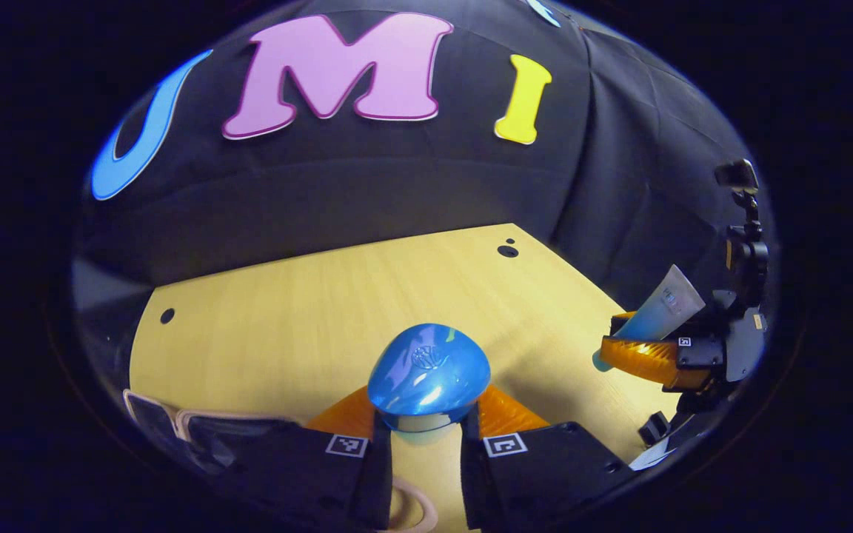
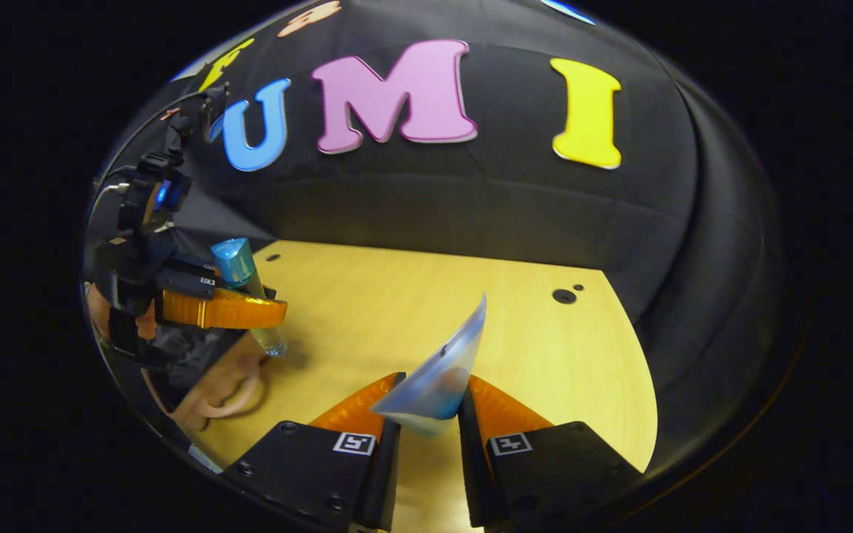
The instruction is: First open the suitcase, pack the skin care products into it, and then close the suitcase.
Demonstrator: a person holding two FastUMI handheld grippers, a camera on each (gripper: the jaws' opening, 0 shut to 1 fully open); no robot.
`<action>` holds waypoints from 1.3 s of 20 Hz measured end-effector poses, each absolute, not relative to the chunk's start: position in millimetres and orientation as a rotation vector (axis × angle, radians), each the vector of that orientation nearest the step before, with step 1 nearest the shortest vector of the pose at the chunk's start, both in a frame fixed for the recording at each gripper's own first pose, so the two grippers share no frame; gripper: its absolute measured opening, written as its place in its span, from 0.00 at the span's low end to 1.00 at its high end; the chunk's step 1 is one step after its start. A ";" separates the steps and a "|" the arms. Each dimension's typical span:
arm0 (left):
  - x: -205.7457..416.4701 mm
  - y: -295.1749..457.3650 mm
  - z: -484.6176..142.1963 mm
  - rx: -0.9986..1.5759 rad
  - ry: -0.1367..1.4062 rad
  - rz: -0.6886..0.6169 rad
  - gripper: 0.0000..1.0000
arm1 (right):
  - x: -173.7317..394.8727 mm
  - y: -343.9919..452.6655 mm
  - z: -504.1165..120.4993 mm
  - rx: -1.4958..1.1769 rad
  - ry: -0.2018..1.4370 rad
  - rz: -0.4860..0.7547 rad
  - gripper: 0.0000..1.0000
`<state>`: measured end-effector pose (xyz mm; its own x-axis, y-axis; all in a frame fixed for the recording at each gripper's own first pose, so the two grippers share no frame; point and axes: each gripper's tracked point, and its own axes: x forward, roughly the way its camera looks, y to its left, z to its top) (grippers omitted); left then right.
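— Holding anything, left gripper (image 1: 426,437)?
— Fingers clamped on a blue-capped bottle (image 1: 428,377), above the tabletop (image 1: 308,311).
— Right gripper (image 2: 426,429)?
— Fingers pinch a tube (image 2: 437,377), also over the tabletop.

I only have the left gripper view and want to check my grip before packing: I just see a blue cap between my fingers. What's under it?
Observer: The right gripper view shows the left gripper holding the bottle below its blue cap; a clear body hangs beneath.
Operator: Is the other gripper's tube pinched properly?
Observer: The right gripper has both fingers pressing the tube, whose thin end points up.
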<state>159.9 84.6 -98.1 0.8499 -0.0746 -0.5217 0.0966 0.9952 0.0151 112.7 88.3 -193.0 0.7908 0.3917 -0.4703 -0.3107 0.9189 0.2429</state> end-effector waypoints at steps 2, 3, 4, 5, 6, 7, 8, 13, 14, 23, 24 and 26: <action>110.5 129.7 -106.1 0.026 0.672 -0.038 0.42 | 99.9 120.0 -169.7 0.195 0.517 0.422 0.41; 84.4 150.5 -111.0 0.041 0.735 -0.008 0.42 | 95.1 136.5 -159.4 0.212 0.502 0.442 0.41; 65.0 169.5 -120.8 0.071 0.802 0.022 0.42 | 91.1 148.5 -150.9 0.215 0.487 0.457 0.41; 46.4 185.9 -130.4 0.101 0.850 0.038 0.42 | 88.3 159.6 -147.1 0.209 0.478 0.463 0.41; 25.3 200.8 -146.9 0.123 0.907 0.042 0.42 | 85.1 170.9 -145.0 0.209 0.474 0.470 0.41; 7.6 213.9 -162.4 0.122 0.979 0.056 0.42 | 80.3 182.4 -142.8 0.222 0.473 0.475 0.41; -7.1 226.5 -179.0 0.100 1.037 0.066 0.42 | 72.8 194.9 -139.4 0.246 0.476 0.486 0.41; -15.4 260.8 -250.3 0.053 1.221 0.191 0.44 | 43.4 232.1 -135.3 0.230 0.509 0.518 0.41; -17.5 256.4 -267.8 0.056 1.248 0.186 0.42 | 37.2 238.6 -135.0 0.221 0.516 0.528 0.41; -13.7 268.5 -308.0 -0.006 1.273 0.221 0.51 | 7.2 306.5 -143.6 0.168 0.640 0.610 0.41; -14.2 265.9 -302.8 -0.020 1.246 0.221 0.47 | 6.2 312.5 -143.9 0.166 0.647 0.618 0.41; -16.7 265.1 -288.6 -0.042 1.178 0.229 0.51 | 5.5 320.5 -145.9 0.146 0.665 0.625 0.41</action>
<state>-16.7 265.1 -288.6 0.3627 0.1554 -0.9189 -0.1996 0.9761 0.0862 5.5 320.5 -145.9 0.6122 0.5853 -0.5316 -0.4947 0.8081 0.3199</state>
